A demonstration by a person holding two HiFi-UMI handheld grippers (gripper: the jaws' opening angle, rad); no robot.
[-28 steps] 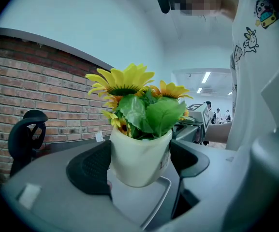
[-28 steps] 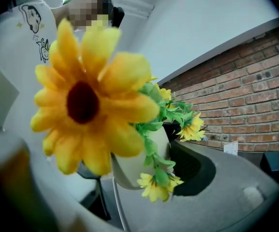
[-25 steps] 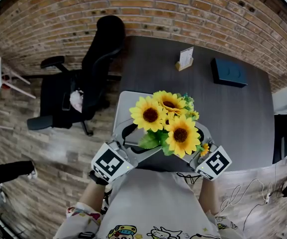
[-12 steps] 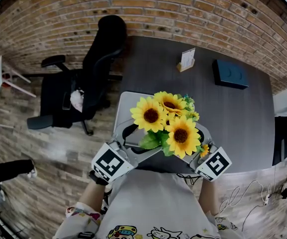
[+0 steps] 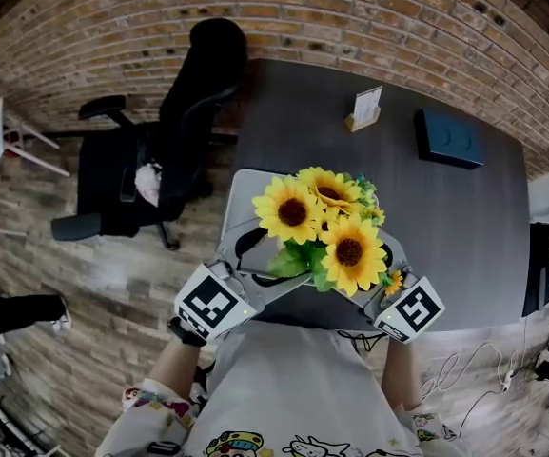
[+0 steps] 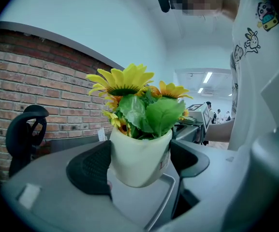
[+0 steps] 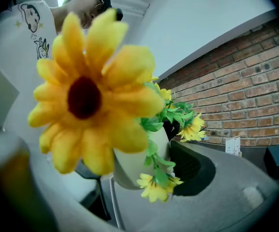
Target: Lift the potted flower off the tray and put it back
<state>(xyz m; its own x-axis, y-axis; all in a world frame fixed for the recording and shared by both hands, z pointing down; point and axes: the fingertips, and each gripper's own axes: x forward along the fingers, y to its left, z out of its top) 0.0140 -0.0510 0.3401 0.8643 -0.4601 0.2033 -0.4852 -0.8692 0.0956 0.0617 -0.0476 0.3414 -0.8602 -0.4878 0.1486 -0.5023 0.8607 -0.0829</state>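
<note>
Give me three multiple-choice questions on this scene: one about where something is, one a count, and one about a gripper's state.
1. In the head view, where is the black office chair?
A. On the floor by the left edge of the table
B. On top of the table
C. By the table's right edge

2. How many big sunflower heads show from above?
A. One
B. Three
C. Five

3. What are the jaws of the left gripper doing?
A. Standing wide apart with nothing between them
B. Closed on the white pot
C. Clamped on a book

Answers:
1. A, as the chair stands on the wooden floor left of the dark tabletop.
2. B, as three large yellow heads with dark centres crowd together.
3. B, as the left gripper view shows a black pad pressed against each side of the pot.
</note>
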